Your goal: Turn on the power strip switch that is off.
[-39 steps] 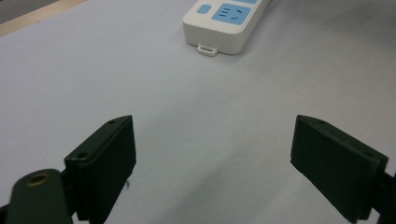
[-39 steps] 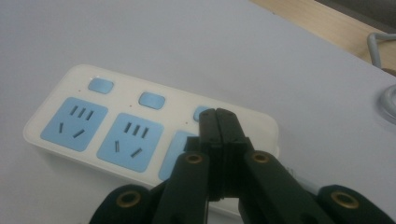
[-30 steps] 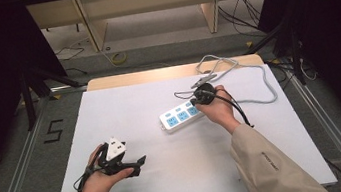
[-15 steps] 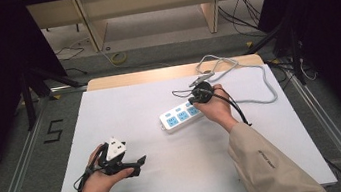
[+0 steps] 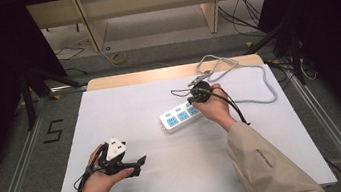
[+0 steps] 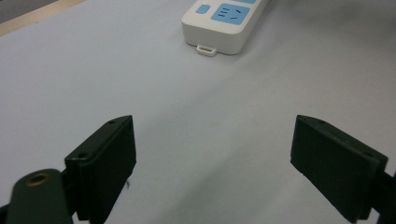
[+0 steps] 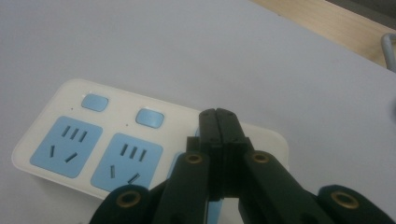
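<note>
A white power strip (image 5: 180,117) with blue sockets and blue switches lies near the middle of the white table (image 5: 148,99). In the right gripper view the strip (image 7: 70,140) shows two sockets and two switches. My right gripper (image 7: 218,115) is shut with nothing between its jaws. Its tips point down at the strip's far end and cover part of it; whether they touch it I cannot tell. In the high view that right gripper (image 5: 196,99) sits over the strip's right end. My left gripper (image 6: 212,127) stands wide open and empty above bare table, near the front left (image 5: 137,165), with the strip (image 6: 226,21) ahead of it.
The strip's grey cable (image 5: 257,83) loops across the back right of the table to a plug near the wooden back edge (image 5: 155,74). Black cables trail from both grippers. Metal rails (image 5: 17,168) run along both sides of the table.
</note>
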Demonstrator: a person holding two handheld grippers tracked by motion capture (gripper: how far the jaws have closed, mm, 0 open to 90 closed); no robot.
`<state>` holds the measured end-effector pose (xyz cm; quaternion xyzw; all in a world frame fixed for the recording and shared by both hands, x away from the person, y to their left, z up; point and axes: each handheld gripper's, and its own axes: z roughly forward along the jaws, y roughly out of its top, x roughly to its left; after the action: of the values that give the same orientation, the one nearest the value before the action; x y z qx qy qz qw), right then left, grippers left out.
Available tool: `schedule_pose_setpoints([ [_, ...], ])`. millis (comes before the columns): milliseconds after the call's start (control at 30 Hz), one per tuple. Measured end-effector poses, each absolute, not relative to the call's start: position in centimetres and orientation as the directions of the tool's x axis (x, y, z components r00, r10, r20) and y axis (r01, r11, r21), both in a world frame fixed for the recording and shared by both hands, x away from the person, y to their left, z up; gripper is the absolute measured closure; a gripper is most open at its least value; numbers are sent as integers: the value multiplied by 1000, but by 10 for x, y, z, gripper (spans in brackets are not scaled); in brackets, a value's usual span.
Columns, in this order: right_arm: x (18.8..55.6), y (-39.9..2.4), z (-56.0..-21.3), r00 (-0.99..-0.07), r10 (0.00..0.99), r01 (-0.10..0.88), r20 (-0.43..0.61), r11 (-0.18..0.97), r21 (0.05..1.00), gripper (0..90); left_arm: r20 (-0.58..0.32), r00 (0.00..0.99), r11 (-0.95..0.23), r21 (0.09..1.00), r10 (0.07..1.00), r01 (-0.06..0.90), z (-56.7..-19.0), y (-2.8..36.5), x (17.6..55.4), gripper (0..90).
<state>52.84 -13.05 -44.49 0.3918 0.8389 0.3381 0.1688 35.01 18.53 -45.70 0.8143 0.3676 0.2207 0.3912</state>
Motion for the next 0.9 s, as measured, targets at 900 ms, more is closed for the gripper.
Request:
schedule_pose_setpoints([
  [900, 536, -128, -448, -630, 776, 558, -14, 465, 688, 900, 71, 634, -424, 799, 770, 425, -457, 185, 350, 138],
])
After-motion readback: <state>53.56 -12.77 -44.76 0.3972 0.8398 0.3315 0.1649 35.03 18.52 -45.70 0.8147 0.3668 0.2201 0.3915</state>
